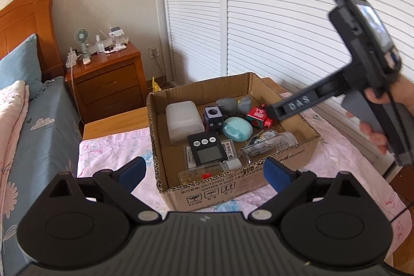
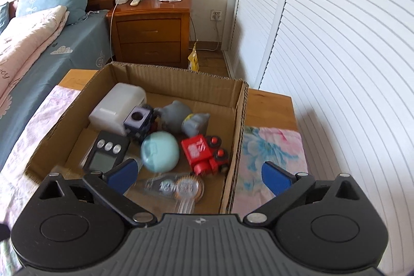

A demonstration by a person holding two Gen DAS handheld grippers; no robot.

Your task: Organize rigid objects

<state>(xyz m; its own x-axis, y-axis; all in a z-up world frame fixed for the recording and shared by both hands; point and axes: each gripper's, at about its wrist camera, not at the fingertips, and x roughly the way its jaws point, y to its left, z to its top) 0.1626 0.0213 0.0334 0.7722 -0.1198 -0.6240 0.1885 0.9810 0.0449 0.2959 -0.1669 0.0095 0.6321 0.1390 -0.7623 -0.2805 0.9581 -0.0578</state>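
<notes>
Two pairs of tongs hang over the cardboard box (image 1: 233, 188), both spread wide with nothing between the blue pads: the left tongs (image 1: 204, 172) sit nearest, low at the box's front edge, and the right tongs (image 2: 199, 176) straddle its right wall, one pad over the contents and one over the flowered cloth (image 2: 271, 146). Inside the box the rigid objects are already gathered: a clear bottle (image 1: 269, 146) and a black timer (image 1: 207, 149) at the front, then a mint case (image 1: 236, 129), a red toy (image 2: 204, 153), a dark cube (image 1: 213, 118), a white container (image 1: 182, 120) and grey figures (image 2: 181, 118) toward the back. What could go wrong, as I judge it, is a pad catching the box wall as a hand moves, dragging the box across the cloth on the desk (image 2: 269, 100), or the bottle rolling (it lies on its side). In the left view the right device slants down into the box from the upper right, a hand (image 1: 380, 115) wrapped round its handle. Beyond stand a nightstand (image 2: 152, 30) and a bed (image 2: 51, 43).
</notes>
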